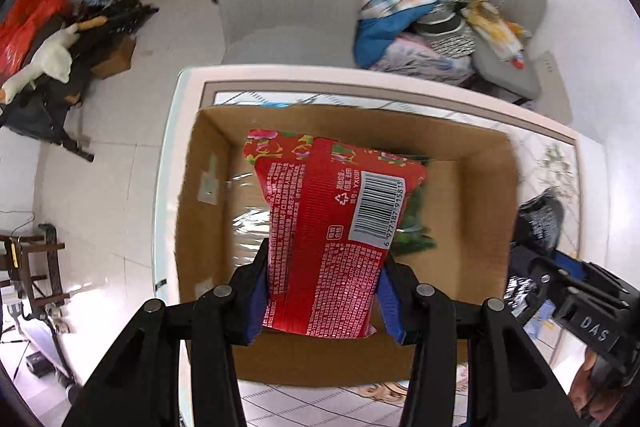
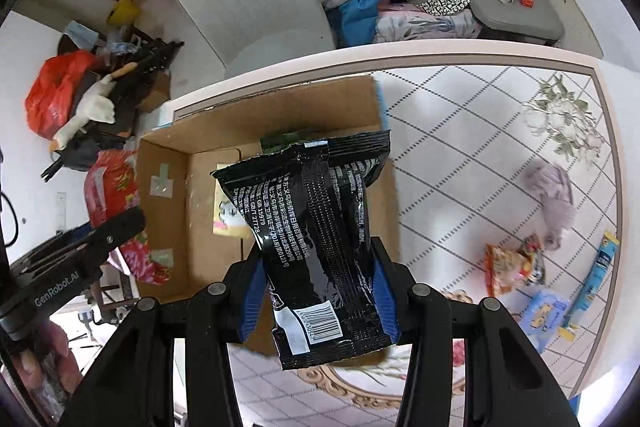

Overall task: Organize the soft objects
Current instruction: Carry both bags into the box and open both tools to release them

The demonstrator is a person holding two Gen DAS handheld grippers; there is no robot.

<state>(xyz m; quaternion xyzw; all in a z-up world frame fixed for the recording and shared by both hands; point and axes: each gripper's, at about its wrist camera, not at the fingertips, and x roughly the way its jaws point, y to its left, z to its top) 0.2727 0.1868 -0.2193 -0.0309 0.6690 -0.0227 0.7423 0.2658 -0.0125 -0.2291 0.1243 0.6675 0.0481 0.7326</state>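
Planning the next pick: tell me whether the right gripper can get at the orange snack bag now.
Probably not yet: the right gripper is shut on the black packet. The orange snack bag lies uncovered on the table.

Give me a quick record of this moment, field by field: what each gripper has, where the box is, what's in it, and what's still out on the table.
left gripper: shut on red packet, held over the box
right gripper: shut on black packet, near the box's right wall
cardboard box: open, on the table
in box: green packet
still on table: purple cloth, orange snack bag, blue packs
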